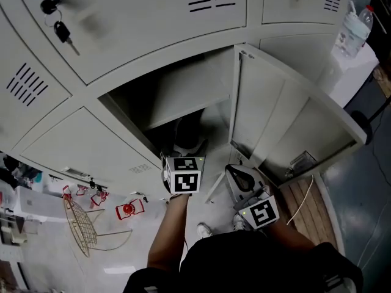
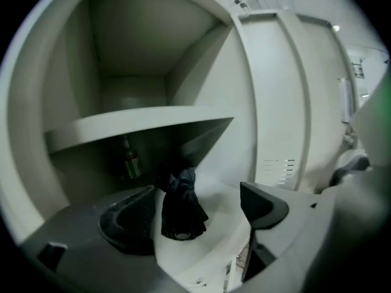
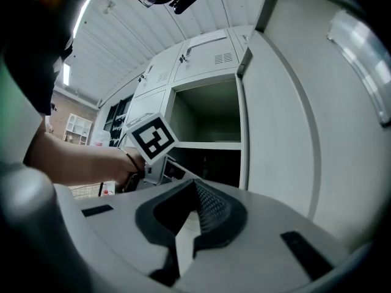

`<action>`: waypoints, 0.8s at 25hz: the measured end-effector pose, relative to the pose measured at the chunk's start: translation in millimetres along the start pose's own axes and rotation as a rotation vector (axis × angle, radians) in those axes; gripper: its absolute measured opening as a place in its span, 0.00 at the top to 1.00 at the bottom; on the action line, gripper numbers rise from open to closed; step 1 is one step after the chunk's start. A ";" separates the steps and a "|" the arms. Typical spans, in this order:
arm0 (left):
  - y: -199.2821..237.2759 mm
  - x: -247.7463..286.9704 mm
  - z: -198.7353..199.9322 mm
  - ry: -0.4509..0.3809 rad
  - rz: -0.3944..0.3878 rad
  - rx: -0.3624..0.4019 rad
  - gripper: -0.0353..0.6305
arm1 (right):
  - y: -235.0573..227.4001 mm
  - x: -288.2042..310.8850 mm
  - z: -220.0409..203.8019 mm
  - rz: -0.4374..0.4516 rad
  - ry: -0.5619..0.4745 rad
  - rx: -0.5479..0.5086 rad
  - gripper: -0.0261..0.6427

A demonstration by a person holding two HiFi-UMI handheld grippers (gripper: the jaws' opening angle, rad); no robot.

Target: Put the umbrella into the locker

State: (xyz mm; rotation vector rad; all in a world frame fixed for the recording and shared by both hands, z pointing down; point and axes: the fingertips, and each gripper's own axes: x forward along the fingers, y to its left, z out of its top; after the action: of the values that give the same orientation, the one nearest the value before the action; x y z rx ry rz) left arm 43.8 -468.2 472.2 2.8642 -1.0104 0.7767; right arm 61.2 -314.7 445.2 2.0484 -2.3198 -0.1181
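Lying on the locker (image 2: 208, 72) floor under its shelf (image 2: 140, 121), at 12 o'clock from the left gripper (image 2: 195, 194) whose jaws stand wide apart and empty, the folded umbrella (image 2: 180, 203) looks light and floppy, best pinched mid-bundle; the right gripper (image 3: 183, 223) has its jaws closed on nothing.

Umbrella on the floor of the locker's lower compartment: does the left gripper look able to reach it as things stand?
Probably yes. The umbrella lies under the shelf, the door stands wide open, and the left gripper points at it with jaws apart and nothing in between.
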 end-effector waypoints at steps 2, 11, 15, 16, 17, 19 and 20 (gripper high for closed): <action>-3.4 -14.5 -3.3 -0.021 -0.010 -0.005 0.31 | 1.2 0.5 2.3 0.000 -0.005 0.004 0.96; -18.7 -67.0 -36.8 -0.079 -0.066 -0.069 0.45 | 11.8 19.4 15.6 0.039 -0.023 -0.028 0.96; -12.5 -88.0 -48.8 -0.120 -0.023 -0.055 0.65 | 22.2 28.3 22.0 0.075 -0.034 -0.048 0.96; -10.1 -94.0 -49.4 -0.144 -0.002 -0.045 0.74 | 24.1 29.4 23.0 0.078 -0.038 -0.045 0.96; -7.9 -100.1 -49.5 -0.170 0.016 -0.039 0.79 | 25.5 30.1 23.7 0.081 -0.039 -0.042 0.96; -3.5 -112.4 -49.3 -0.226 0.044 -0.049 0.90 | 28.2 31.0 23.5 0.087 -0.034 -0.049 0.96; -1.8 -118.5 -48.8 -0.255 0.054 -0.060 0.95 | 29.6 31.4 22.7 0.092 -0.028 -0.059 0.96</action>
State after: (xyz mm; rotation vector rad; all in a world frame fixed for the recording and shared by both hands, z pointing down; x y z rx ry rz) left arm -56.5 -389.1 461.4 2.9481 -1.1168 0.3808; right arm 26.2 -341.6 424.6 1.9221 -2.3921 -0.2102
